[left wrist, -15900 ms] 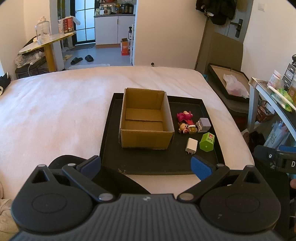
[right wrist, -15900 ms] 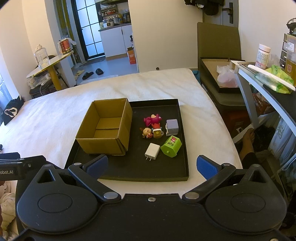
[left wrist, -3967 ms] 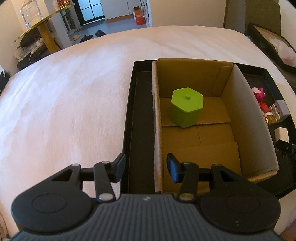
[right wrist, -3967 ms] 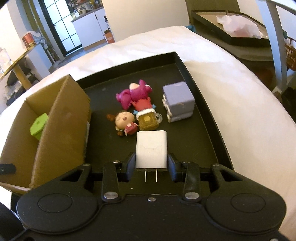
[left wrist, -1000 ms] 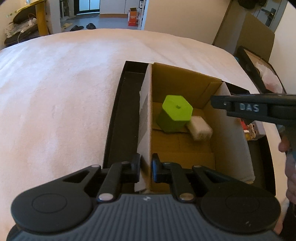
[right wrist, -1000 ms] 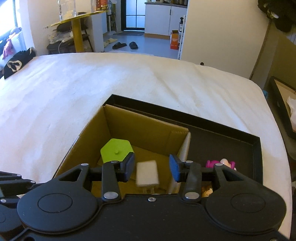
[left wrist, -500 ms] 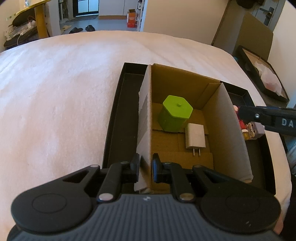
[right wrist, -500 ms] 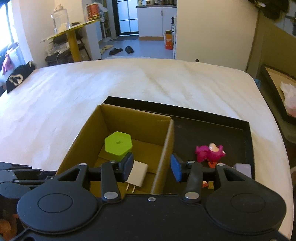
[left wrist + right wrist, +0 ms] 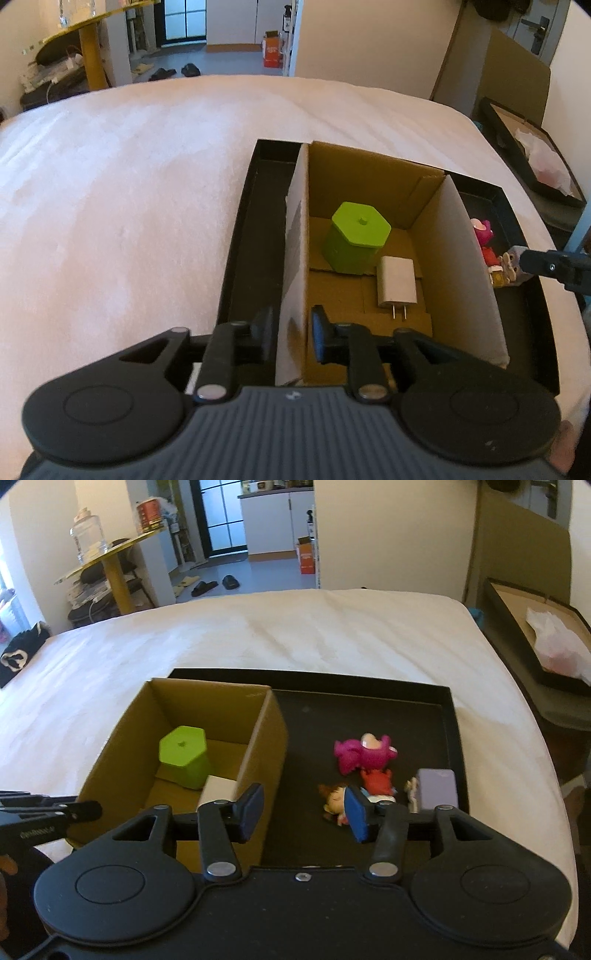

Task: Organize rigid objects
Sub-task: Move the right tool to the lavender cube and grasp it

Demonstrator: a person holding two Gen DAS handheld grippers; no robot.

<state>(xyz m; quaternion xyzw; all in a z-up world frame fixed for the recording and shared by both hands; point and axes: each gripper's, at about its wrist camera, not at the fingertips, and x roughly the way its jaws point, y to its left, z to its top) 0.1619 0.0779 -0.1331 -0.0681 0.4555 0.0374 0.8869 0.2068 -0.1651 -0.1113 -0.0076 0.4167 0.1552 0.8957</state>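
Note:
A cardboard box (image 9: 461,266) stands on the left part of a black tray (image 9: 236,251). Inside it are a green hexagonal box (image 9: 356,236) and a white charger (image 9: 397,282). My left gripper (image 9: 291,332) straddles the box's near left wall. Its jaws are opening, and a thin gap shows beside the wall. My right gripper (image 9: 304,810) hovers over the tray floor (image 9: 448,738) just right of the box (image 9: 207,701), jaws opening with nothing between them. Ahead of it lie a pink toy (image 9: 364,757), a small red figure (image 9: 375,781), a brown-haired doll (image 9: 332,797) and a purple cube (image 9: 436,788).
The tray rests on a wide white bed (image 9: 295,627). Off the bed's right edge a second dark tray (image 9: 517,627) holds cardboard and a plastic bag. A yellow round table (image 9: 110,565) with a glass jar stands at the back left.
My left jaws have parted from the box wall they were pinching. My right gripper has swung right, from above the box's inside to over the toys, and its jaws stand wider.

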